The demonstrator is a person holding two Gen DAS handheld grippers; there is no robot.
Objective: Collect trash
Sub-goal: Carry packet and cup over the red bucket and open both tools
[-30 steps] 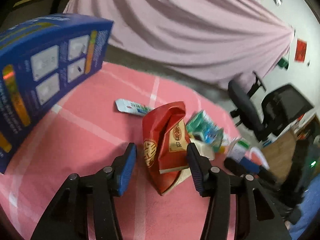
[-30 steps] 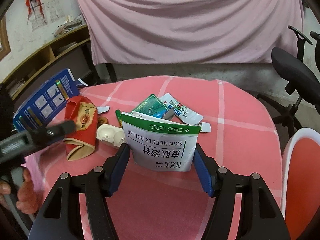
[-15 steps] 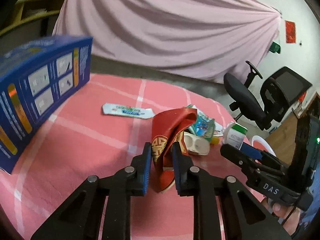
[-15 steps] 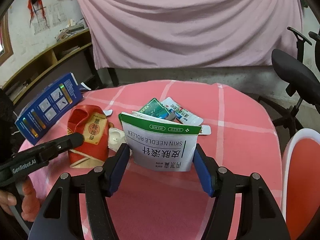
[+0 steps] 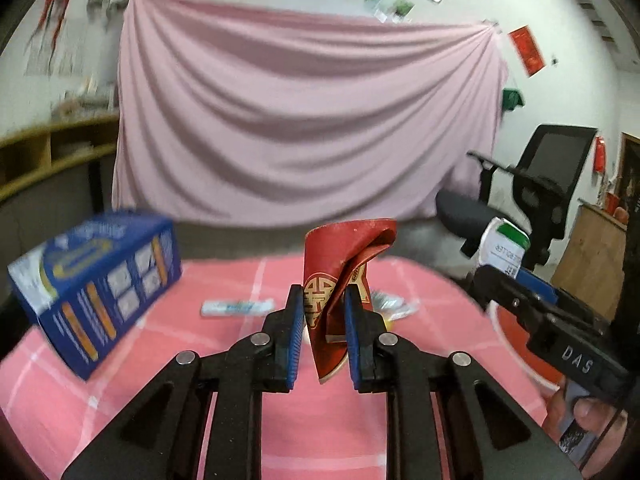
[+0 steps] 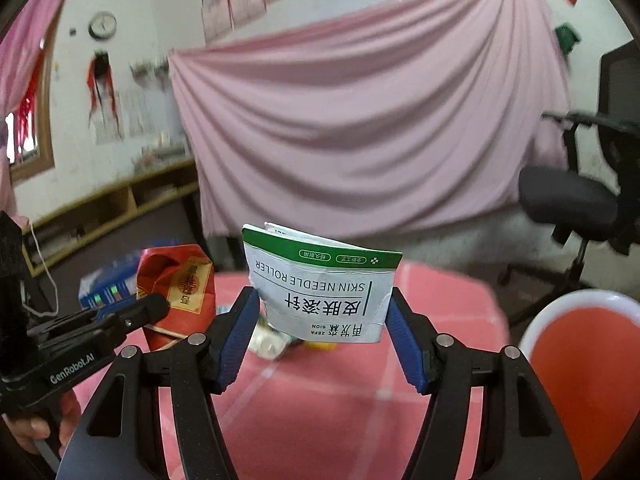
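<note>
The crumpled red packet (image 5: 347,280) is pinched in the left gripper (image 5: 320,334), the white needle-roller pouch (image 6: 320,294) clamped in the right gripper (image 6: 320,338), both lifted clear of the pink tabletop (image 5: 200,360). Wrappers (image 5: 238,307) remain; the red bin (image 6: 592,360) waits nearby.

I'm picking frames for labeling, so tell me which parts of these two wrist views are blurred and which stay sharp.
Left wrist view: red packet and left gripper sharp; blue box, curtain and table litter motion-smeared. Right wrist view: white pouch and right gripper crisp, print readable; shelves and chair blurred; fisheye bends edges in both.
</note>
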